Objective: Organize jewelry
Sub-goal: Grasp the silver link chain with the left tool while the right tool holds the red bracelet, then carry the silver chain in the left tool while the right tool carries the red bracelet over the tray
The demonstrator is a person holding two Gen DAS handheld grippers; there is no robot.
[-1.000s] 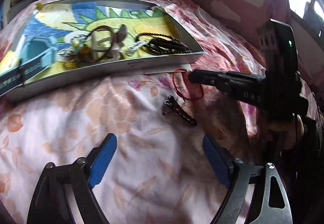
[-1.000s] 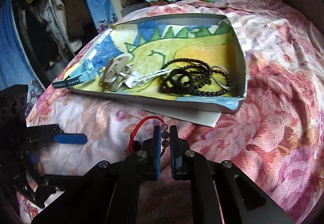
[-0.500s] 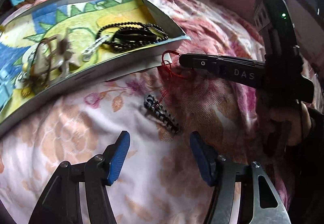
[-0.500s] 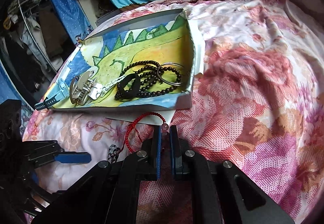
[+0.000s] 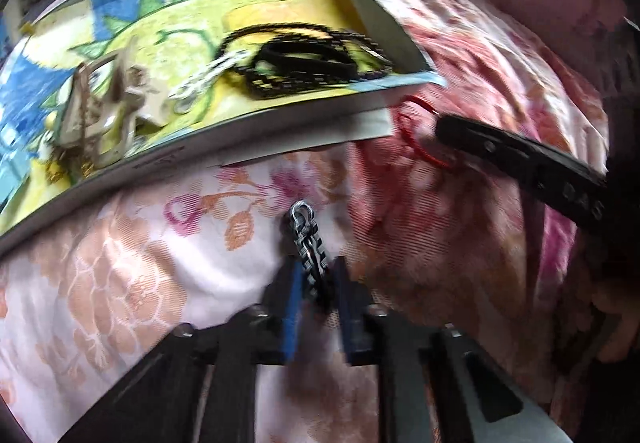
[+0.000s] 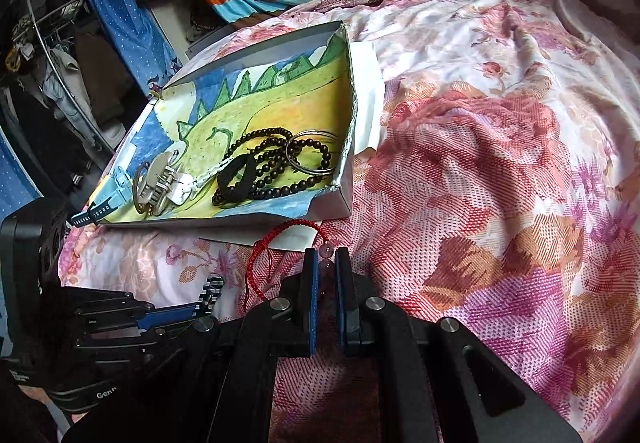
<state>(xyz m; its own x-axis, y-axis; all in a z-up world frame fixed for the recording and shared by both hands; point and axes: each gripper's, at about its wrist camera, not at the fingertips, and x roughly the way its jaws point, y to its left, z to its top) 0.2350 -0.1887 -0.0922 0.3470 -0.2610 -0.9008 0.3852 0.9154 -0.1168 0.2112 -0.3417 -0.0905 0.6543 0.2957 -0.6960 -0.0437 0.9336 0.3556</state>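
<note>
A dark metal link bracelet [image 5: 304,227] lies on the floral bedspread, its near end between the blue pads of my left gripper [image 5: 314,275], whose jaws are closing and now press on it. In the right wrist view the same bracelet [image 6: 210,289] sticks out of the left gripper [image 6: 200,307] at the lower left. My right gripper [image 6: 327,259] is shut on the pink beads of a red string bracelet [image 6: 280,233], whose loop hangs to the left. It hovers just in front of the near right corner of the dinosaur-print tray [image 6: 336,199].
The tray holds a black bead necklace [image 6: 280,163], a black hair tie [image 6: 238,179], metal rings [image 6: 316,151], a beige hair clip [image 6: 156,179] and a blue strap [image 6: 104,207]. White paper [image 6: 372,115] pokes out under it. A clothes rack [image 6: 48,43] stands left of the bed.
My left gripper moved forward and down to the link bracelet and closed on it. The right gripper carried the red bracelet right, towards the tray's near corner.
</note>
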